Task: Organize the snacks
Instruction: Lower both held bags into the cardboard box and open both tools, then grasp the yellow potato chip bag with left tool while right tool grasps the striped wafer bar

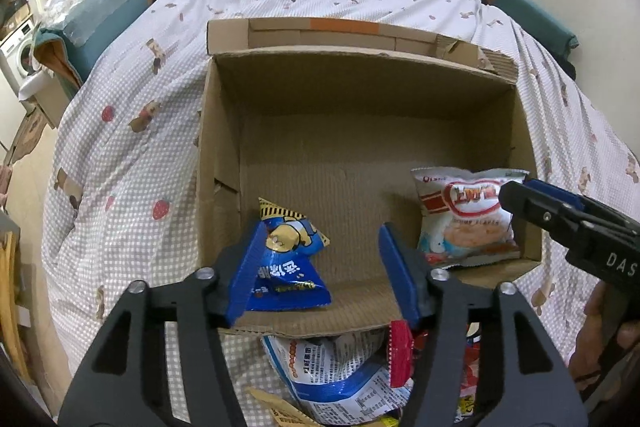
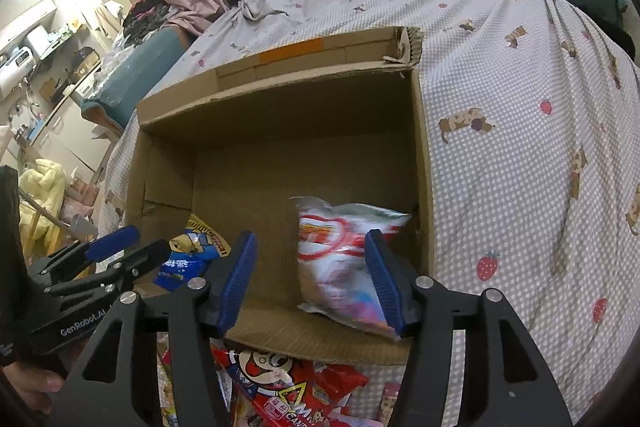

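An open cardboard box (image 1: 218, 147) (image 2: 424, 155) lies on the bed. A blue snack bag (image 1: 288, 263) (image 2: 188, 259) sits in its near left corner and leans on the left finger of my left gripper (image 1: 320, 267). That gripper is open, and its right finger stands clear of the bag. A white and red snack bag (image 1: 468, 219) (image 2: 340, 259) is in the near right corner, blurred in the right wrist view. It lies between the spread fingers of my right gripper (image 2: 310, 279), close to the right pad; this gripper is open too. Each gripper also shows in the other's view, the right gripper (image 1: 516, 195) and the left gripper (image 2: 148, 243).
Loose snack packets are heaped on the chequered quilt (image 2: 520, 147) just in front of the box: a white and blue bag (image 1: 340, 375), a red packet (image 1: 400, 355) and a red candy bag (image 2: 288, 379). A person's hand (image 1: 592, 347) holds the right gripper's handle.
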Demonstrator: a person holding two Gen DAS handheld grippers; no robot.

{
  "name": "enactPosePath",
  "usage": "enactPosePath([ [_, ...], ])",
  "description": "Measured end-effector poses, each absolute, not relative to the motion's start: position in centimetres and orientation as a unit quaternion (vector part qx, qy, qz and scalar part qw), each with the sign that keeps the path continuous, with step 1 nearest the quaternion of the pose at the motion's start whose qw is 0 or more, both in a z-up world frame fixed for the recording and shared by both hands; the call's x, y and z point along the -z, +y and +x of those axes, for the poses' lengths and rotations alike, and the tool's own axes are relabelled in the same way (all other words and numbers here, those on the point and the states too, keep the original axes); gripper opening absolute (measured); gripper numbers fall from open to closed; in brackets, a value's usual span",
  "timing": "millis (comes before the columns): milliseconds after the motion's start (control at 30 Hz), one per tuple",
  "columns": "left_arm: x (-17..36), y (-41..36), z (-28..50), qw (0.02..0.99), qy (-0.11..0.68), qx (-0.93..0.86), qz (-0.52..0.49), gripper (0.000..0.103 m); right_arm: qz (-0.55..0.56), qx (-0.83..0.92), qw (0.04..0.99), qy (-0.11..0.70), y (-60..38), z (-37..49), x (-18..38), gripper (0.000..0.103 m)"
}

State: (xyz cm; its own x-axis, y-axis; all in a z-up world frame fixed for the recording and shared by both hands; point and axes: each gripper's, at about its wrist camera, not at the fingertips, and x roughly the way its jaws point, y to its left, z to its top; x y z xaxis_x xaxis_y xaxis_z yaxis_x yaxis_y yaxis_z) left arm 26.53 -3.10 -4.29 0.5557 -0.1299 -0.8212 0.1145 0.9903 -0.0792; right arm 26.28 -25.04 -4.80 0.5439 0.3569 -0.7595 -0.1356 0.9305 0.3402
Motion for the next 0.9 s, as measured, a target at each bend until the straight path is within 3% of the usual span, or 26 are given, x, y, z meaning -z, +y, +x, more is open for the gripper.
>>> enactPosePath([
  [67, 3.8, -3.0, 26.2, 0.887, 0.457, 0.070, -0.014, 0.077, 0.127, -0.142, 0.873, 0.448, -25.3, 26.2, 4.5, 0.078],
  [167, 3.1, -2.7, 26.0, 0.894, 0.444, 0.059, -0.015, 0.090, 0.130, -0.145, 0.880, 0.432, -25.5, 26.0, 3.7, 0.092],
  [267, 2.5, -2.2, 25.7, 0.898, 0.436, 0.057, -0.028, 0.093, 0.140, -0.151, 0.886, 0.415, -25.8, 25.7, 2.8, 0.100],
  [900, 0.1, -0.3, 21.6, 0.905, 0.421, 0.039, -0.037, 0.094, 0.151, -0.146, 0.904, 0.372, -25.9, 21.0, -0.7, 0.103],
])
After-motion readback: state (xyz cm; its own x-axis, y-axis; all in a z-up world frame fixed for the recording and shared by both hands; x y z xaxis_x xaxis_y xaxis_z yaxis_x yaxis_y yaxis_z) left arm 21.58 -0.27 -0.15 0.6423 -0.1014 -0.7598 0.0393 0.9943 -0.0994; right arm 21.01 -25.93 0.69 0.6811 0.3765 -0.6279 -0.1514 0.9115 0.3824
